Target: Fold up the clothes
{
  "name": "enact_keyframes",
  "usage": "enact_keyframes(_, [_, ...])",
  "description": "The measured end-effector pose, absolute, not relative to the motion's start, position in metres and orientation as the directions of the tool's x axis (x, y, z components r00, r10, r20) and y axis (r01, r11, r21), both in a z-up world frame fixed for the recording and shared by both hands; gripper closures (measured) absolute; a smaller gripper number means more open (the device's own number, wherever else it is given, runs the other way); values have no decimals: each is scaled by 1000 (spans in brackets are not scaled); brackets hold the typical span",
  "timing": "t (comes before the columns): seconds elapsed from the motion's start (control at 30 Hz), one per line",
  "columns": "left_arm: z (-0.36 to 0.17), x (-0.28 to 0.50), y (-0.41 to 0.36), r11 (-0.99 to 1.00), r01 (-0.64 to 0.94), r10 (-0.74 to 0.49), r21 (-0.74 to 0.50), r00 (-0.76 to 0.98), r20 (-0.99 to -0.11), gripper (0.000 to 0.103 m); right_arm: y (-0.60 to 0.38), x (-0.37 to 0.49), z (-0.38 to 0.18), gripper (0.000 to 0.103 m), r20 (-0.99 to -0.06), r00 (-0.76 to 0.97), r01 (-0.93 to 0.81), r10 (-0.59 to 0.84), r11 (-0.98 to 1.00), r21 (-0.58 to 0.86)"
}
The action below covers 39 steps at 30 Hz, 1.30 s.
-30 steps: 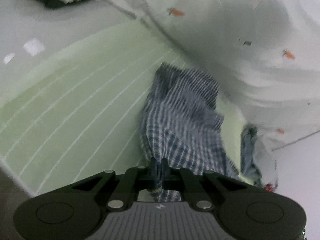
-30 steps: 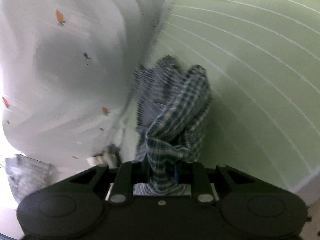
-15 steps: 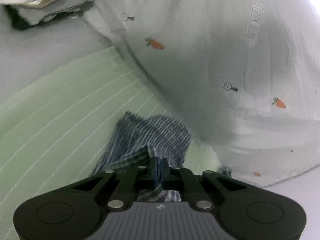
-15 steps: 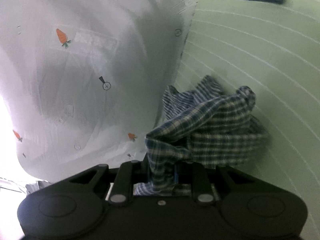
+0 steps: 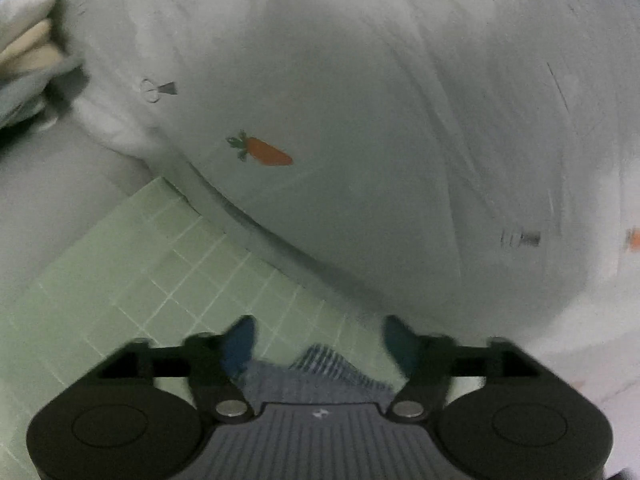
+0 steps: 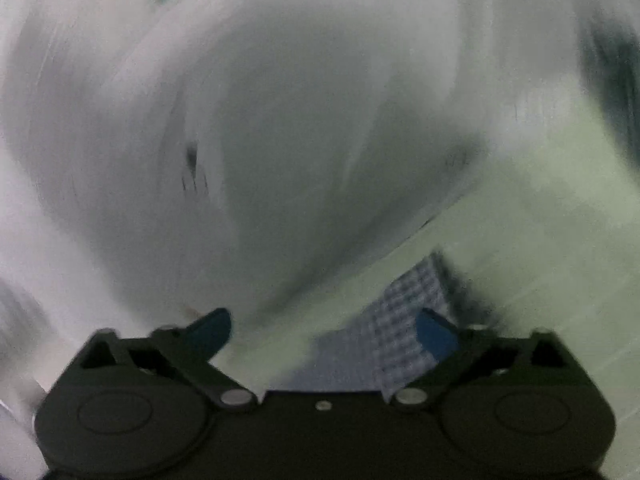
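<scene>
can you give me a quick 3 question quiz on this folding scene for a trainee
1. True or false: the left claw is clamped on the plaid garment.
2. What orange motif is printed on the white sheet? A strawberry, B carrot, C fish.
3. Fill in: the plaid garment lies on a pale ____ gridded mat.

Key: 1 false: both the left claw and the right claw have just opened, and the cloth lies loose between the jaws. 2 B, carrot. 3 green.
</scene>
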State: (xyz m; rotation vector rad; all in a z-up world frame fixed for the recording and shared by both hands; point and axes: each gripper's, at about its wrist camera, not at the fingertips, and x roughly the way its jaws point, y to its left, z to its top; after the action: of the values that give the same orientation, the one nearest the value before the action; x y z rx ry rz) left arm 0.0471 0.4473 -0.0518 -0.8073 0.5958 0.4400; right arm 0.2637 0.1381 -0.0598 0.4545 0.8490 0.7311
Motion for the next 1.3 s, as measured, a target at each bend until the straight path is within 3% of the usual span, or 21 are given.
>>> enact_keyframes(0.17, [-97, 40, 412, 730, -573, 87, -372, 618, -781, 14, 175, 220, -80, 1, -677, 470, -614, 566, 761, 210])
enact_keyframes(0.27, [-115, 33, 392, 762, -568, 85, -310, 563, -822, 14, 182, 208, -89, 1, -696, 516, -647, 499, 759, 64])
enact_keyframes(0.7, [-139, 34, 386, 798, -520, 43, -305, 554, -832, 5, 172, 258, -123, 0, -718, 378, -688, 584, 697, 205])
enact_keyframes(1.0, [-151, 49, 393, 799, -502, 1, -331, 552, -834, 4, 176, 264, -145, 0, -713, 274, -668, 646, 661, 342])
enact_keyframes(1.13, [-151, 51, 393, 800, -500, 3, -330, 554, -833, 3, 184, 259, -143, 0, -726, 308, -668, 614, 683, 294])
enact_keyframes(1.3, [-152, 49, 393, 801, -495, -4, -336, 558, -830, 3, 189, 241, -125, 0, -701, 463, -708, 542, 702, 75])
